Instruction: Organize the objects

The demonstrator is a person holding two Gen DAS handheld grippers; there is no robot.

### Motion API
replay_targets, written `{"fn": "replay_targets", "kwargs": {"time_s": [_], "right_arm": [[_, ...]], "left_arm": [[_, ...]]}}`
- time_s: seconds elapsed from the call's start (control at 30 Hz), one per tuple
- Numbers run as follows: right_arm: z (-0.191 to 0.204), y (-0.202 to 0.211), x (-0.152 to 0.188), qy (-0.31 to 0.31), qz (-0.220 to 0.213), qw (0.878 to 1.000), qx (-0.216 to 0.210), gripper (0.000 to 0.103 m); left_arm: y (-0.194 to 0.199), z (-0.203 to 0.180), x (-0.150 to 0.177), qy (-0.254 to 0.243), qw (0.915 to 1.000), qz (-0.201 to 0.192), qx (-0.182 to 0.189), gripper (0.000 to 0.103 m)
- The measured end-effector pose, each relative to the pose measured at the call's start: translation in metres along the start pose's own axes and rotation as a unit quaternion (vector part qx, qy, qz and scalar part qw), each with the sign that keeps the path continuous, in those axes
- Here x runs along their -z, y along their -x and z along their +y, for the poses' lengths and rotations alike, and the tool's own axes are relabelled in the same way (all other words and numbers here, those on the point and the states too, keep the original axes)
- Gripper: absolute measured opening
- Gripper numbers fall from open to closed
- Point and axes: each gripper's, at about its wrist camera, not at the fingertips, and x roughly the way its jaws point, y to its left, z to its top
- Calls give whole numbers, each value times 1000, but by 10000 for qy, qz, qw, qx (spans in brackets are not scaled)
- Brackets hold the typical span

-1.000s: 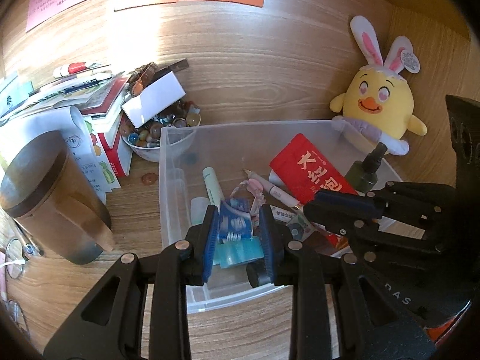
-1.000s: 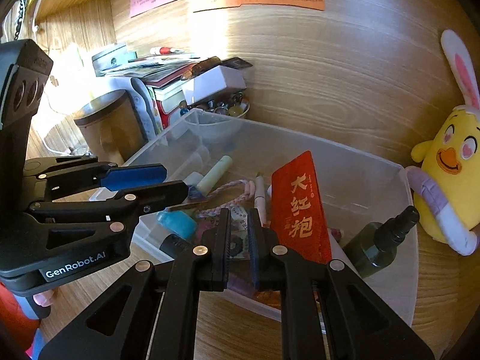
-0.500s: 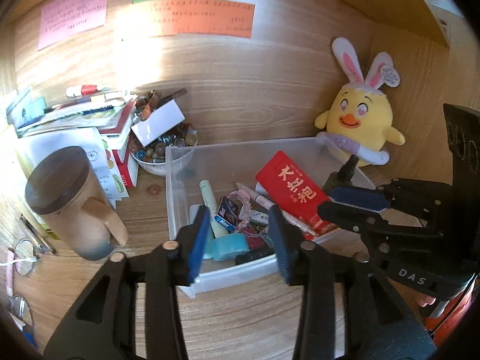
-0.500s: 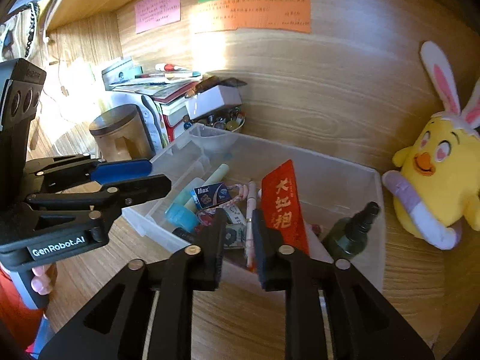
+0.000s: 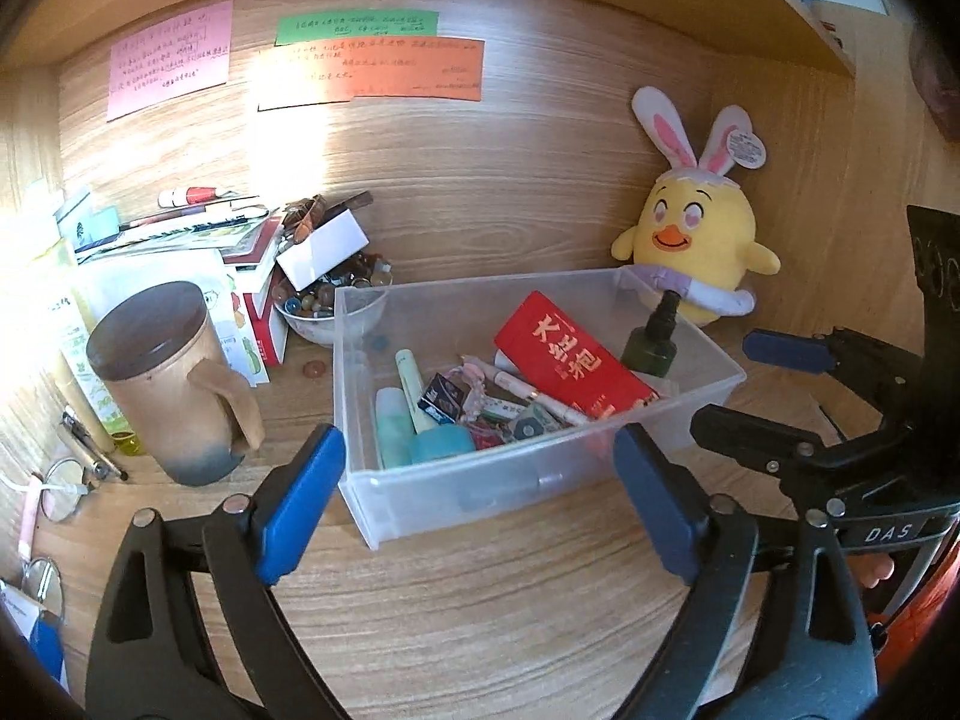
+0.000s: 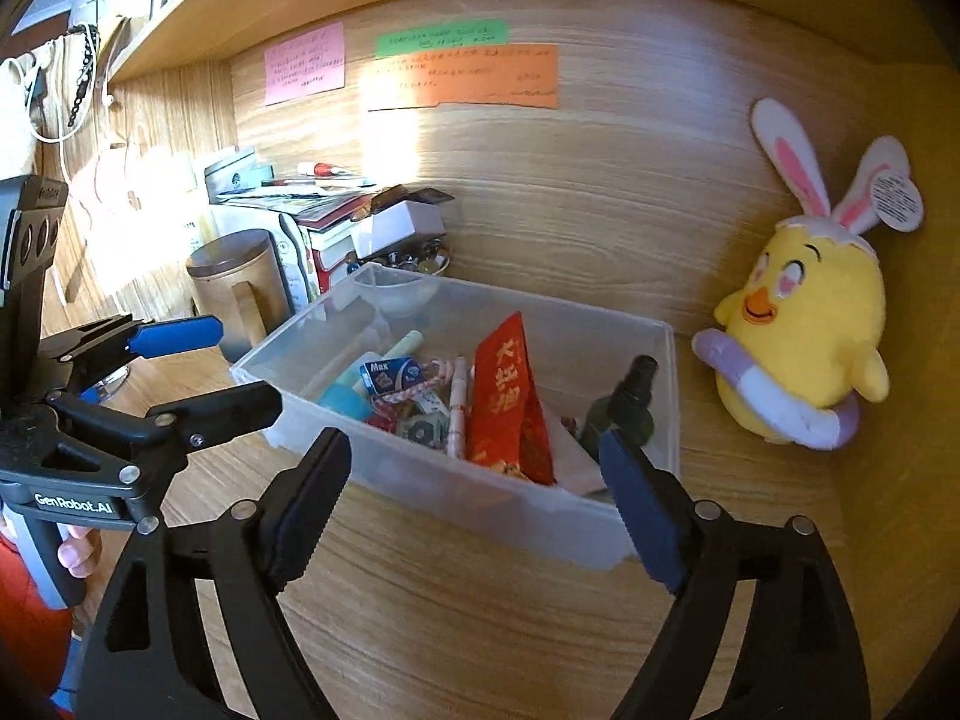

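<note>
A clear plastic bin [image 5: 456,498] [image 6: 480,498] stands on the wooden desk. It holds a red envelope [image 5: 570,360] [image 6: 510,402], a dark green spray bottle [image 5: 651,342] [image 6: 624,408], a small blue box [image 5: 443,399] [image 6: 390,373], a teal lump [image 5: 441,443], pens and other small items. My left gripper [image 5: 477,441] [image 6: 222,366] hovers just before the bin's near wall, jaws opening wide, pads touching nothing. My right gripper [image 6: 474,447] [image 5: 750,387] is beside it on the right, jaws also opening, with nothing held.
A brown lidded mug [image 5: 168,384] stands left of the bin, with a bowl of beads [image 5: 318,312] and stacked books [image 5: 210,240] behind it. A yellow plush chick [image 5: 696,246] sits at the back right. Glasses [image 5: 60,480] lie at far left. A shelf hangs overhead.
Both grippers drew back from over the bin and opened wide. The left one let go of the small blue box, which now lies inside the bin.
</note>
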Motion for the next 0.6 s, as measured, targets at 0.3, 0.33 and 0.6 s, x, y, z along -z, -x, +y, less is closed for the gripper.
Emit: {"fn": "replay_targets", "kwargs": {"time_s": [0.3, 0.33, 0.6], "right_arm": [[1, 9, 20, -71, 55, 10000, 39, 83], [1, 10, 21, -56, 55, 10000, 48, 83], [3, 11, 28, -107, 60, 9999, 28, 83]], "left_arm": [[5, -2, 14, 105, 9999, 26, 60, 96], [5, -2, 15, 118, 9999, 39, 55, 96], [5, -2, 21, 187, 9997, 113, 57, 96]]}}
